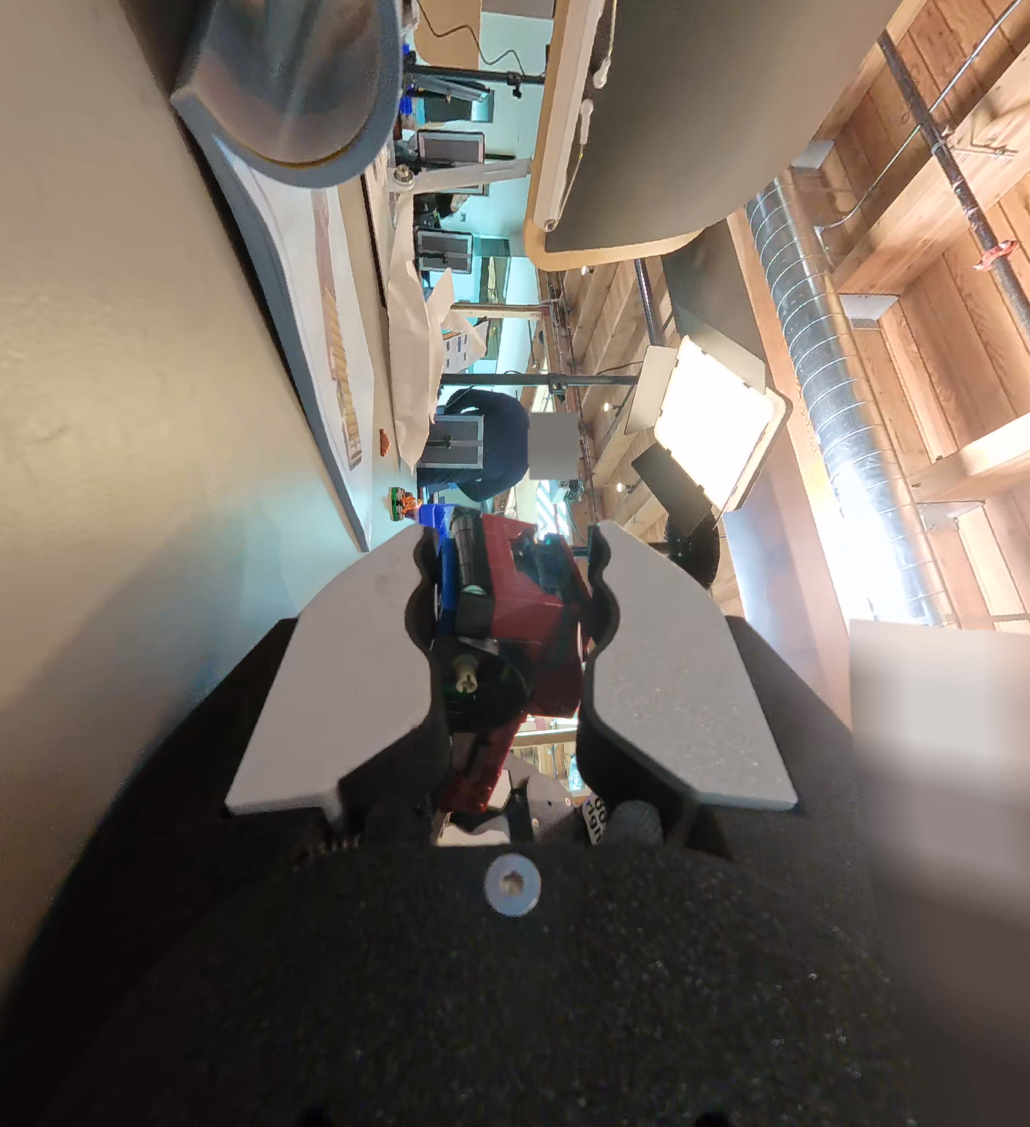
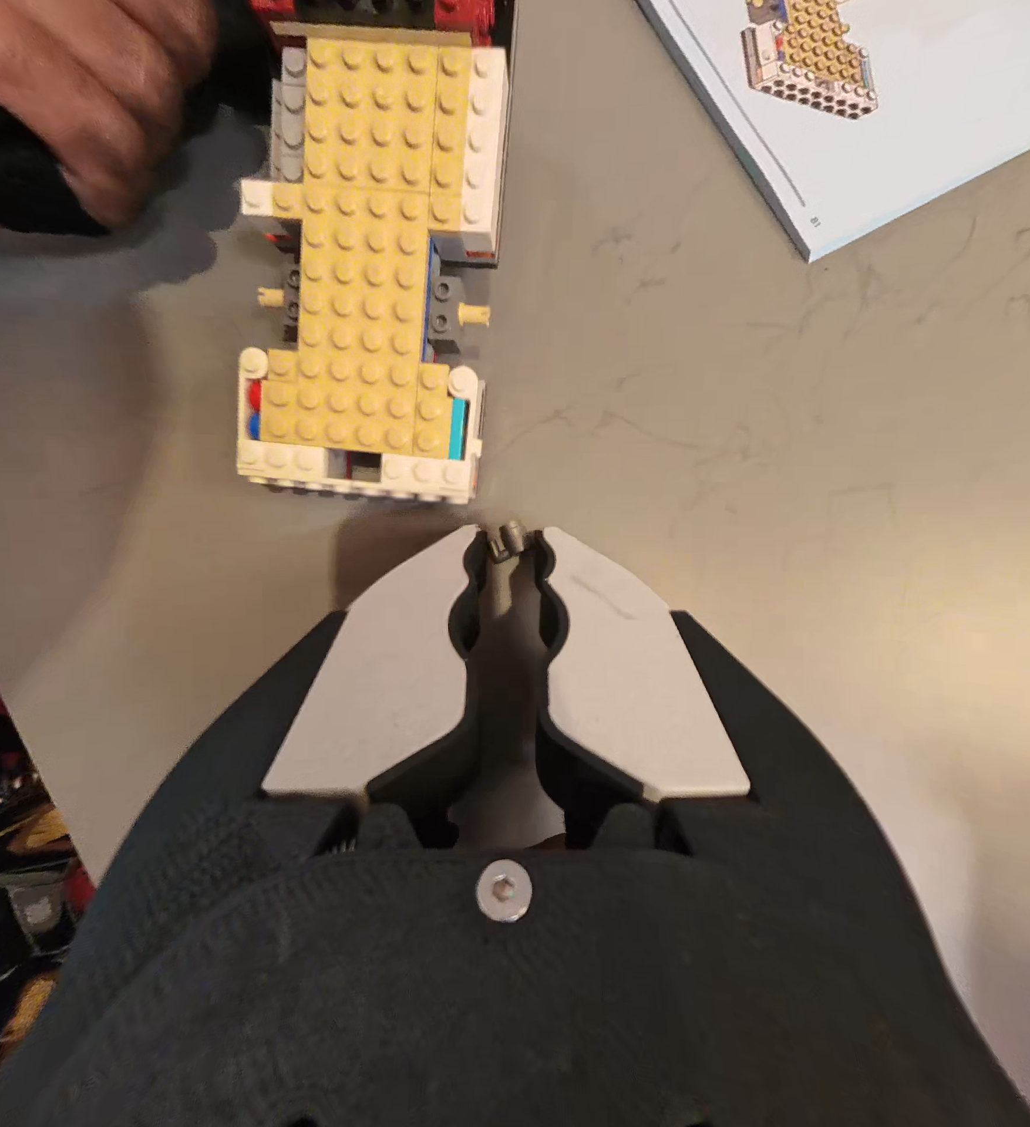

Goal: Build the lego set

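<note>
1. Right gripper [image 2: 505, 536]: jaws drawn narrow, clamped at the tips on a small grey brick piece [image 2: 507, 541]. Both pads appear to bear on it. It is held above the grey tabletop [image 2: 744, 488], just beside the near end of the model.
2. Brick model [image 2: 366, 268]: long tan studded deck with white edge bricks, grey blocks and tan pins along its sides, a teal strip and red and blue round bits at the near end. It lies on the tabletop ahead and slightly left of the right gripper.
3. Far end of the model: red bricks, next to a hand [image 2: 73, 103] wrapped around a black grip.
4. Left gripper [image 1: 509, 573]: jaws wide, closed on the model's red and blue end [image 1: 518, 591], seen close up; a tan pin and black parts show between the fingers. View rolled sideways, the tabletop [image 1: 104, 427] standing on the left.
5. Open instruction booklet [image 2: 866, 122] lies on the tabletop, well apart from the right gripper, up right.
6. Left view background: a person in dark clothing, a bright light panel [image 1: 714, 415], a wooden ceiling with a metal duct.
</note>
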Motion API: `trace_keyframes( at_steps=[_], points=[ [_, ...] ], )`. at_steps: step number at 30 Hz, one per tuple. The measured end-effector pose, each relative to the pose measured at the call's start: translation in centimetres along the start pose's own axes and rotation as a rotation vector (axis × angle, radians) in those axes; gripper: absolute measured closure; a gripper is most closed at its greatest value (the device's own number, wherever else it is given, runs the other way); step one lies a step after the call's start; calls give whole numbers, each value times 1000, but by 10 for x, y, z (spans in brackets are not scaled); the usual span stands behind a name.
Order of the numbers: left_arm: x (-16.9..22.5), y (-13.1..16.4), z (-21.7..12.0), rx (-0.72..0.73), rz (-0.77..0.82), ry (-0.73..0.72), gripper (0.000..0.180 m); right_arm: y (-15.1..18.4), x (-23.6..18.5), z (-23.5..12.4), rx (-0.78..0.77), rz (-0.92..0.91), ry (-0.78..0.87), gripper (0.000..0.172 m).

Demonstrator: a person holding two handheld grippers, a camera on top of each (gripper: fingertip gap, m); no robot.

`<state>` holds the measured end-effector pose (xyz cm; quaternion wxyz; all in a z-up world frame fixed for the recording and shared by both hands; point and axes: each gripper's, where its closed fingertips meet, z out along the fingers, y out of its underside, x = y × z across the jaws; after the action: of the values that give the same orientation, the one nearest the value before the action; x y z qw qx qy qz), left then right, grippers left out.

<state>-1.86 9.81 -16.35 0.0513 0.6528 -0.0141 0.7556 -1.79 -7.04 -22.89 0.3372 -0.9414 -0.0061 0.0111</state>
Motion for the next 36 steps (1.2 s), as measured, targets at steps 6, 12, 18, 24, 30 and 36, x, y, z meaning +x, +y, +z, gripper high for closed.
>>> trace_keyframes(
  at_steps=[6, 12, 18, 24, 30, 36],
  points=[
    [-3, 10, 2, -46, -12, -15, 133, -4, 5, -3, -28, -82, -36, 158],
    [-3, 19, 5, -58, -4, -10, 133, -48, -1, -15, 40, -190, -121, 158],
    [-2, 21, 3, -63, 0, -4, 133, -31, 12, 10, -113, -352, -122, 158],
    [0, 22, 3, -85, 2, 12, 133, -25, 16, 3, -21, -153, -174, 148],
    [-1, 32, 9, -131, 4, 11, 133, -13, 19, -10, 42, 54, -82, 148],
    [-2, 37, 11, -156, 1, 13, 133, -11, 32, -9, 50, 10, -56, 150]
  ],
)
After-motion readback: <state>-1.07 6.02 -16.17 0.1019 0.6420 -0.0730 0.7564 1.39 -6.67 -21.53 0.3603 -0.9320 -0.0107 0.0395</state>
